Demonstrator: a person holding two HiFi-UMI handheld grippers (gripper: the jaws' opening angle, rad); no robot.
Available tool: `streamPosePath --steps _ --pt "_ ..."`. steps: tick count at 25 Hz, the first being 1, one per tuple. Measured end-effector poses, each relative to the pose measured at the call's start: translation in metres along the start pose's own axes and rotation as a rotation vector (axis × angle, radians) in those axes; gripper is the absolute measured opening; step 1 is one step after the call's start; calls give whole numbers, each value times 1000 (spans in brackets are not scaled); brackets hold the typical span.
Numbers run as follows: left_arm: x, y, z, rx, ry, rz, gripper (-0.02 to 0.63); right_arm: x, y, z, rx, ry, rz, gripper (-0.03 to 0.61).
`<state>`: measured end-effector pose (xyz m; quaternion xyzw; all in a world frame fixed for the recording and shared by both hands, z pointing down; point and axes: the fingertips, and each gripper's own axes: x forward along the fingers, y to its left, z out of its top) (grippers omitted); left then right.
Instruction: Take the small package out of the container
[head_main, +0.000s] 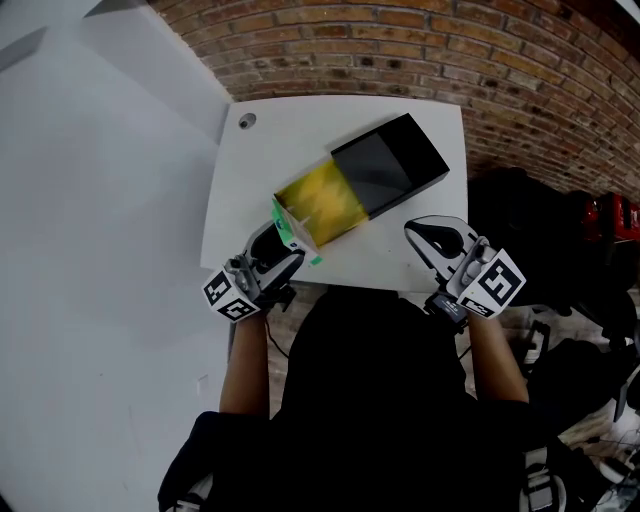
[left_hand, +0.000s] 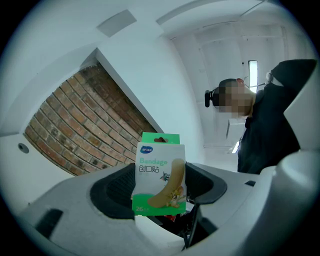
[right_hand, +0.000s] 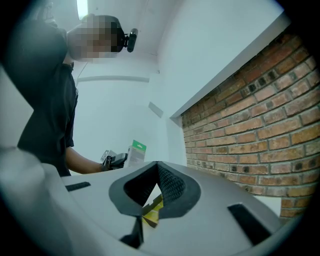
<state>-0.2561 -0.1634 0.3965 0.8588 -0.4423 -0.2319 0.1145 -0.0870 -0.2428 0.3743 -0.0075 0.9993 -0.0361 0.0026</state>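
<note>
— Left tool (head_main: 278, 243) first: its jaws pinch the small green-and-white bandage carton (left_hand: 160, 175) by its lower part. The upper half and the green hang tab stand free above the pads.

— So where does the package sit relative to the container?

— It looks lifted clear, up in the air just beside the near end of the long box with one clear yellow half and one black half (head_main: 365, 180). That box lies slantwise on the white desk (head_main: 420, 120).

— What could spoil it from here?

— The grip, mostly. Only the bottom of a light, flat carton is caught, so a quick swing could make it pivot between the pads or slide out. Squeezing harder would probably dent the cardboard.

— And if it falls?

— It hangs over the near edge of the desk, so it may miss the surface and drop towards the person's lap or the floor.

— Anything on the right?

— Right tool (head_main: 420, 235) hovers near the desk's front edge, jaws pressed together at the tips and holding nothing. The box is unsteadied, so a clip from the carton or the left tool could push it askew.
</note>
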Motion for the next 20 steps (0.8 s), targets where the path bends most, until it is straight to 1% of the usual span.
streamPosePath --steps 8,13,20 --pt "4 -3 -7 -17 17 13 320 -10 4 -1 2 -27 33 6" --pt "9 -6 -14 -18 49 14 320 -17 2 -6 13 -37 34 5" --pt "23 -7 -17 -13 45 8 321 -26 -10 -8 16 -50 32 6"
